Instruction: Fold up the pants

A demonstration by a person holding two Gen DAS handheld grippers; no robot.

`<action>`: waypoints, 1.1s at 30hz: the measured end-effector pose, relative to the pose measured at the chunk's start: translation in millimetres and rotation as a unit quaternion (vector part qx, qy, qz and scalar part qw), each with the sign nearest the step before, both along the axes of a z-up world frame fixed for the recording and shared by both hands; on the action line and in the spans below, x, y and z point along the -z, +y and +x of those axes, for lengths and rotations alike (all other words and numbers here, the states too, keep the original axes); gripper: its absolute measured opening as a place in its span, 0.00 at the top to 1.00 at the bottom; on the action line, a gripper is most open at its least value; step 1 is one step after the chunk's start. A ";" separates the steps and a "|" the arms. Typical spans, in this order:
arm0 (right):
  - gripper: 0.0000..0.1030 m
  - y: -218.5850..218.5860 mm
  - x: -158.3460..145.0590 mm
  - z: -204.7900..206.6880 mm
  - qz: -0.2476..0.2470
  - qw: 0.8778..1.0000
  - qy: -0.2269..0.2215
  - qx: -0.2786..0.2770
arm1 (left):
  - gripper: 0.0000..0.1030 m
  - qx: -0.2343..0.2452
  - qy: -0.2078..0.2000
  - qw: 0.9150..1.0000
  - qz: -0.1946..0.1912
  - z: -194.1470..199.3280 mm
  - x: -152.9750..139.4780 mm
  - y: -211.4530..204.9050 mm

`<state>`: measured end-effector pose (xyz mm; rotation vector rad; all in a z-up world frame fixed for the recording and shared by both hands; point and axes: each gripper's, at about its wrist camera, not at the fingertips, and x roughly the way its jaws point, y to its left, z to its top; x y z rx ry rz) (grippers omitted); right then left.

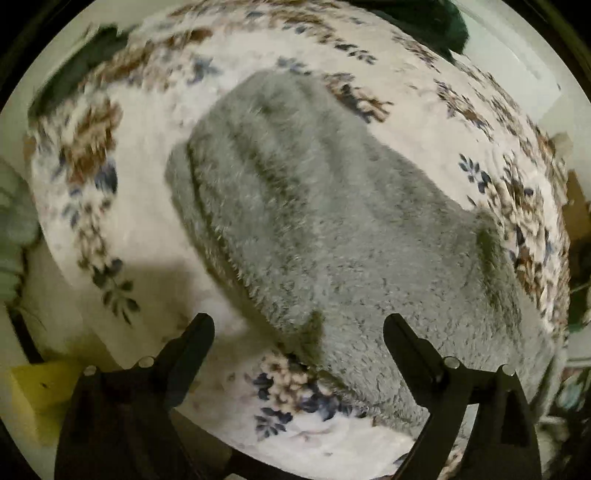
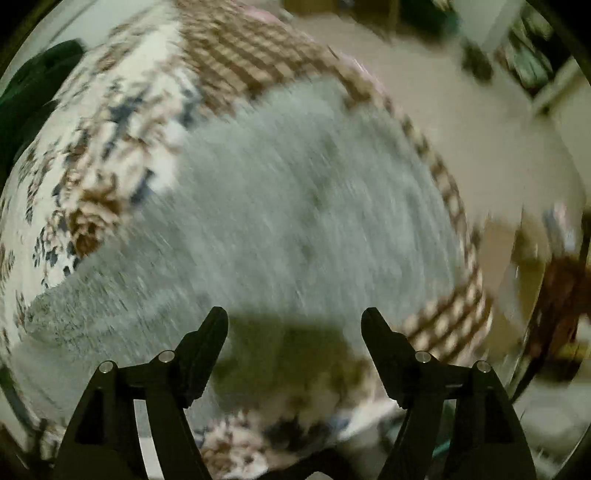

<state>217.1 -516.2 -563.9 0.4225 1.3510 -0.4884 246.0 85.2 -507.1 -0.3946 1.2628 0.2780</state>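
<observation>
The grey fleece pants [image 1: 325, 229] lie folded in a long slab on a white floral bedspread [image 1: 147, 206], running from upper left to lower right in the left wrist view. My left gripper [image 1: 299, 325] hovers open and empty above the pants' near edge. The right wrist view is blurred by motion; the pants [image 2: 295, 221] fill its middle. My right gripper [image 2: 294, 319] is open and empty above them, its shadow on the fabric below.
A brown checked border [image 2: 258, 55] edges the bedspread, with pale floor [image 2: 461, 129] beyond. Dark green cloth [image 1: 424, 22] lies at the far edge of the bed. A yellow object [image 1: 40, 384] sits at lower left.
</observation>
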 end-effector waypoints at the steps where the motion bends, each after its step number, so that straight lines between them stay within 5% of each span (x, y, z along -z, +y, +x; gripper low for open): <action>1: 0.25 2.9 -3.0 12.9 -0.009 1.000 -0.004 -0.013 | 0.09 0.014 -0.001 1.000 0.013 7.0 -3.3 -14.9; 6: 0.30 20.6 29.5 100.6 -0.031 0.995 0.023 -0.095 | 0.09 0.071 0.005 0.997 -0.006 24.5 10.5 -63.4; 7: 0.41 18.4 33.7 107.5 -0.037 0.995 0.033 -0.091 | 0.09 0.080 0.007 0.997 -0.008 31.3 11.2 -74.7; 8: 0.81 17.2 35.4 108.4 -0.041 0.996 0.034 -0.077 | 0.09 0.093 0.009 0.996 -0.011 38.3 12.5 -89.8; 9: 0.92 7.8 32.9 102.6 -0.044 0.997 0.033 -0.052 | 0.09 0.104 0.008 0.994 -0.015 41.4 12.3 -101.7; 14: 0.92 -92.6 -4.6 10.8 -0.028 0.989 -0.010 0.143 | 0.09 0.147 0.007 0.988 -0.039 44.7 11.8 -145.9; 16: 0.80 -131.4 7.9 -29.2 0.037 0.979 -0.009 0.199 | 0.09 0.155 0.014 0.987 -0.046 43.4 17.1 -157.1; 18: 0.56 -154.6 19.6 -57.9 0.081 0.968 -0.011 0.238 | 0.09 0.158 0.023 0.986 -0.050 41.1 20.9 -165.1; 19: 0.55 -165.5 19.4 -76.5 0.094 0.959 -0.029 0.265 | 0.09 0.160 0.027 0.985 -0.053 39.3 23.3 -168.2; 23: 0.54 -169.8 25.0 -106.7 0.146 0.942 -0.085 0.290 | 0.09 0.168 0.036 0.984 -0.045 31.1 28.3 -178.1; 28: 0.54 -146.2 59.8 -91.7 0.215 0.924 -0.140 0.285 | 0.09 0.174 0.055 0.983 -0.036 21.9 39.0 -179.5; 29: 0.57 -144.0 65.6 -88.1 0.214 0.923 -0.145 0.285 | 0.09 0.174 0.056 0.982 -0.035 20.6 39.9 -179.2; 30: 0.85 -135.6 72.1 -81.8 0.211 0.922 -0.151 0.289 | 0.09 0.175 0.057 0.982 -0.032 18.9 40.9 -178.9; 31: 0.96 -133.1 73.4 -79.9 0.198 0.922 -0.154 0.295 | 0.09 0.177 0.058 0.982 -0.028 17.3 41.9 -178.9; 33: 0.96 -127.0 63.4 -80.7 0.169 0.928 -0.153 0.296 | 0.09 0.180 0.059 0.982 -0.026 14.7 42.7 -178.8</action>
